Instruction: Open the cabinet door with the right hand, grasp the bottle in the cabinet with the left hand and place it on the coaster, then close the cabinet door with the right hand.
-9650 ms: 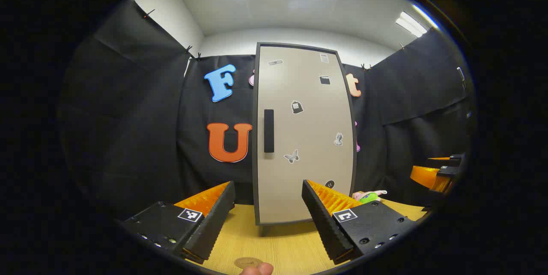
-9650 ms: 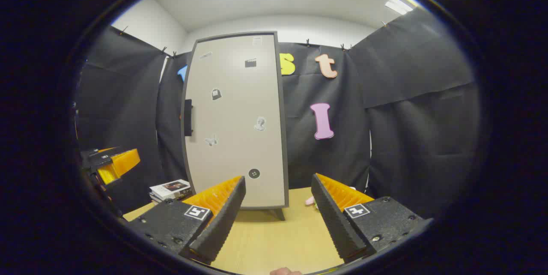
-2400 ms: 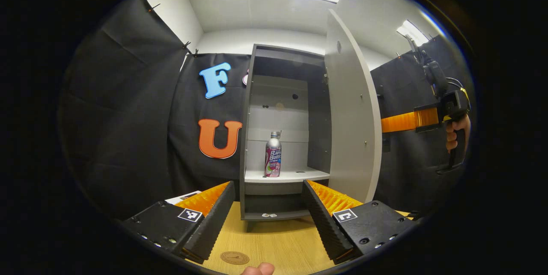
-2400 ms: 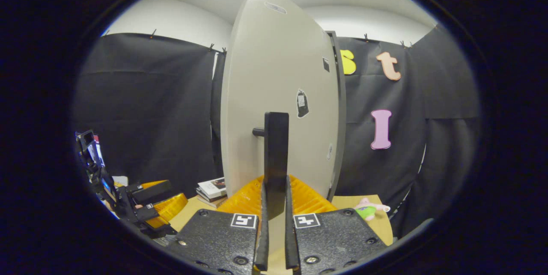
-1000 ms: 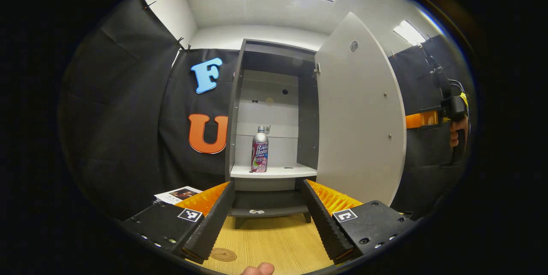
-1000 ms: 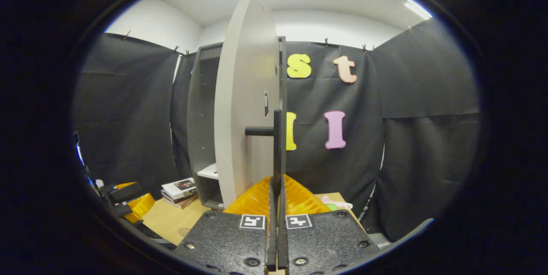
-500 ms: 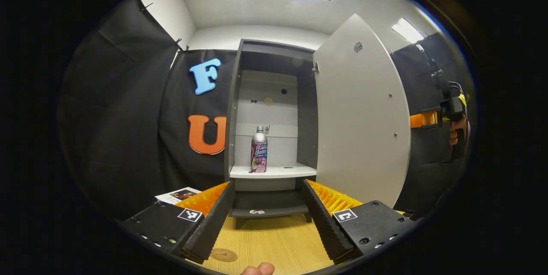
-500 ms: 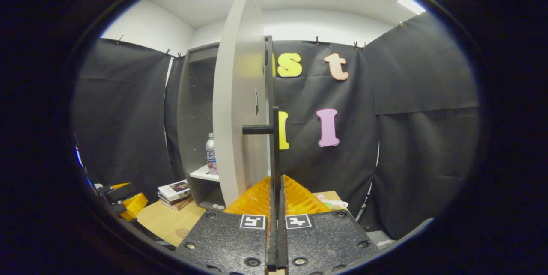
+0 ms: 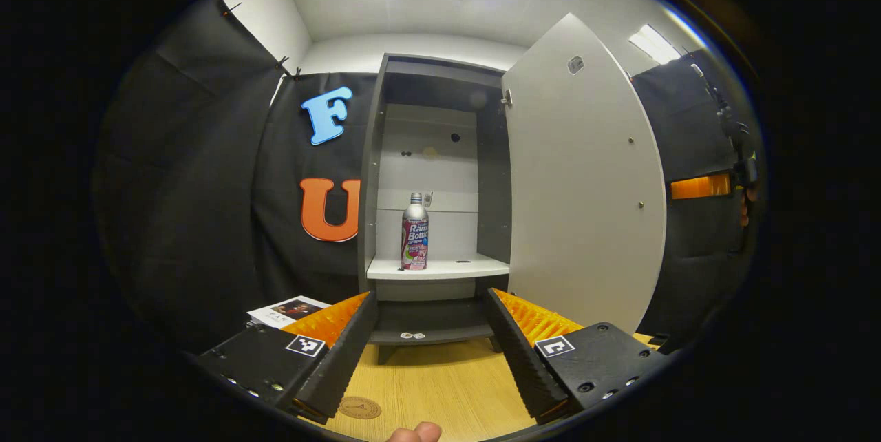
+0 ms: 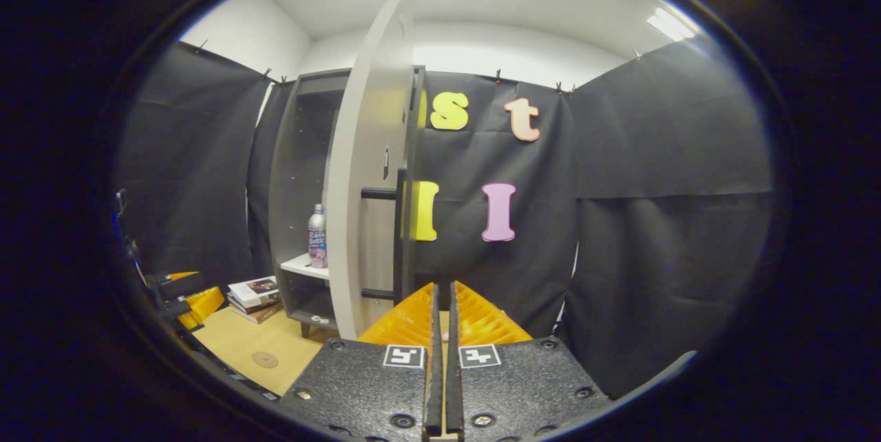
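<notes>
left gripper view: the cabinet (image 9: 433, 173) stands on the wooden counter (image 9: 440, 387) with its door (image 9: 585, 180) swung wide to the right, inner face showing. a drink bottle (image 9: 415, 233) stands upright on the white middle shelf (image 9: 440, 268), toward its left side, apart from the cabinet walls. the left claw (image 9: 430, 339) is spread wide, its fingers framing the lower shelf, low over the counter and well short of the bottle, holding nothing. a round coaster (image 9: 359, 407) lies flat on the counter just in front of the left finger. a stack of books (image 9: 285, 310) lies at the left of the cabinet foot. at the far right edge the right claw (image 9: 698, 186) shows beyond the door's free edge. right gripper view: the door (image 10: 368, 173) is seen nearly edge-on, its dark bar handle (image 10: 399, 235) ahead of and above the right claw (image 10: 441, 311), whose fingers are pressed almost together with a thin slit between and nothing in it, clear of the handle. the bottle (image 10: 317, 237) stands on the shelf past the door; the coaster (image 10: 264, 359) lies on the counter (image 10: 255, 339) at lower left, near the books (image 10: 253, 290) and the left claw (image 10: 189, 294).
</notes>
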